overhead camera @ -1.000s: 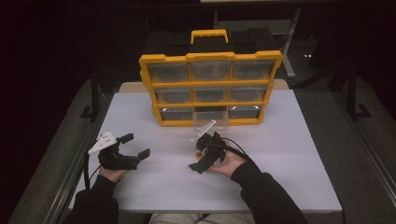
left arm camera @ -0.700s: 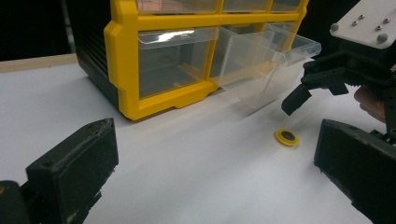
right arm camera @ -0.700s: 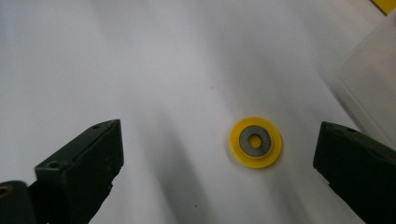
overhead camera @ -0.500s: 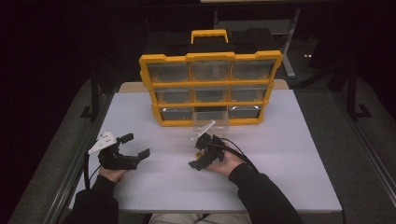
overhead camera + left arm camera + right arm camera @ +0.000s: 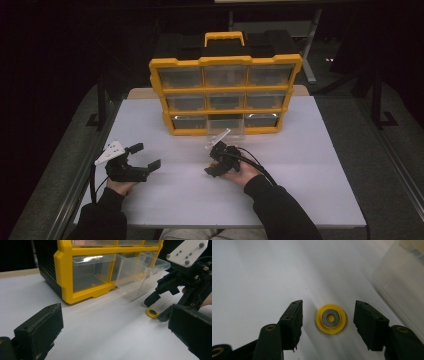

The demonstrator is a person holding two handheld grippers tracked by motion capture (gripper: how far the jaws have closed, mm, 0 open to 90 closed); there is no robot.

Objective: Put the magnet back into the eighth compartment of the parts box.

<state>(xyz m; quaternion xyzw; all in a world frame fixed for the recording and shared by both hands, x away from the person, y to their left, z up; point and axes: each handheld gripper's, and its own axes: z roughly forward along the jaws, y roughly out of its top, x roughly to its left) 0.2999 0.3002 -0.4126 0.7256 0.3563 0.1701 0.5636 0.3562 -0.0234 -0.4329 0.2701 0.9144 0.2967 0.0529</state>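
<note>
A small flat yellow plastic ring with a grey metal washer set in its middle point(image 5: 331, 319) lies flat on the white desk point(image 5: 310, 165), just in front of the clear plastic drawer point(image 5: 140, 272) pulled out of the bottom row of the yellow-framed organiser cabinet with a handle on top point(image 5: 225, 95). The right gripper point(image 5: 328, 321) points down over the ring, and its black fingers point(image 5: 292, 322) stand on either side of it, having just been closing; a gap shows on each side, so the pads do not touch the ring. The left gripper point(image 5: 148, 157) rests low on the desk well to the left, its fingers spread wide with nothing between them.
</note>
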